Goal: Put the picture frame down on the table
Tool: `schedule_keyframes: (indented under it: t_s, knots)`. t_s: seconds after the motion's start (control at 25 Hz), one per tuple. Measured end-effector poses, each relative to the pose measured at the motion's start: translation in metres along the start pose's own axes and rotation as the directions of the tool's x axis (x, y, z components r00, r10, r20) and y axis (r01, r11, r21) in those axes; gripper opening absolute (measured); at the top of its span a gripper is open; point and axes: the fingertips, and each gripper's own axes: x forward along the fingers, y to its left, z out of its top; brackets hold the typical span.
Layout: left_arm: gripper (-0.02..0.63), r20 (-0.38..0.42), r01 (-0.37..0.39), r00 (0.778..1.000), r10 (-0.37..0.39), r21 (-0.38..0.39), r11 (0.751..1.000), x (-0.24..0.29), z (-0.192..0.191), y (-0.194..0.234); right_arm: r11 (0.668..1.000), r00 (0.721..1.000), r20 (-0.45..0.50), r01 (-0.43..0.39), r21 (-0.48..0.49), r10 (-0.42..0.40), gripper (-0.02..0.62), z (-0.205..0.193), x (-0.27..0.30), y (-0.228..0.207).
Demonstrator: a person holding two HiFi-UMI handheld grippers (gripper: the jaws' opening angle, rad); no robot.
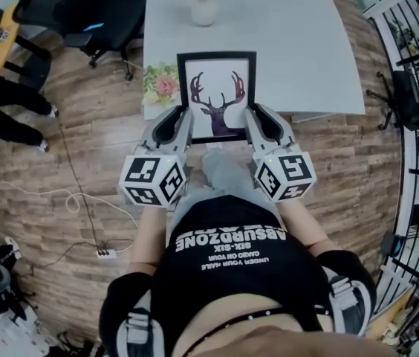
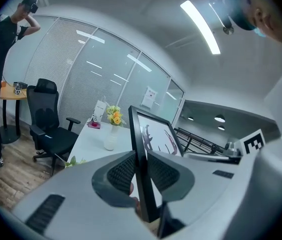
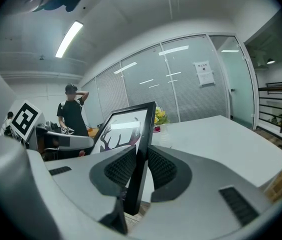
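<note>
Picture frame (image 1: 217, 95): held between both grippers over the near edge of the white table (image 1: 291, 43).
Left gripper (image 1: 182, 117): jaws clenched on the frame's left edge.
Right gripper (image 1: 252, 117): jaws clenched on its right edge.

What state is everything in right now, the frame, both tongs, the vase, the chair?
Picture frame: held by both side edges, not yet set down.
Left tongs: shut on the frame's left edge.
Right tongs: shut on the frame's right edge.
Vase: upright on the table, flowers in it.
Office chair: empty.
</note>
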Motion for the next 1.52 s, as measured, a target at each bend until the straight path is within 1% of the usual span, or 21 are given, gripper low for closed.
schedule_keyframes:
  t_s: [0.28, 0.72, 0.92, 1.04, 1.16, 1.52]
  knots:
    - [0.084, -0.04, -0.028, 0.999, 0.026, -0.047, 0.998, 0.052, 0.014, 0.024, 1.0, 0.999, -0.028, -0.018, 0.001, 0.018, 0.087, 0.015, 0.053, -0.031]
    - [0.084, -0.099, -0.076, 0.993, 0.066, -0.096, 0.993, 0.123, 0.021, 0.053, 0.999, 0.994, -0.097, -0.046, 0.02, 0.048, 0.087, 0.021, 0.119, -0.076]
    - [0.084, -0.117, -0.112, 0.988, 0.1, -0.102, 0.988, 0.145, 0.018, 0.058, 0.998, 0.99, -0.126, -0.066, 0.024, 0.068, 0.087, 0.018, 0.137, -0.093]
    - [0.084, -0.132, -0.134, 0.984, 0.118, -0.122, 0.983, 0.156, 0.014, 0.065, 0.997, 0.987, -0.142, -0.077, 0.02, 0.079, 0.087, 0.016, 0.151, -0.1]
    - [0.084, -0.141, -0.148, 0.982, 0.127, -0.145, 0.978, 0.164, 0.011, 0.073, 0.996, 0.985, -0.151, -0.087, 0.015, 0.088, 0.087, 0.015, 0.164, -0.105]
    - [0.084, -0.18, -0.206, 0.968, 0.176, -0.162, 0.965, 0.183, 0.001, 0.093, 0.993, 0.972, -0.201, -0.116, 0.021, 0.117, 0.087, 0.003, 0.193, -0.113]
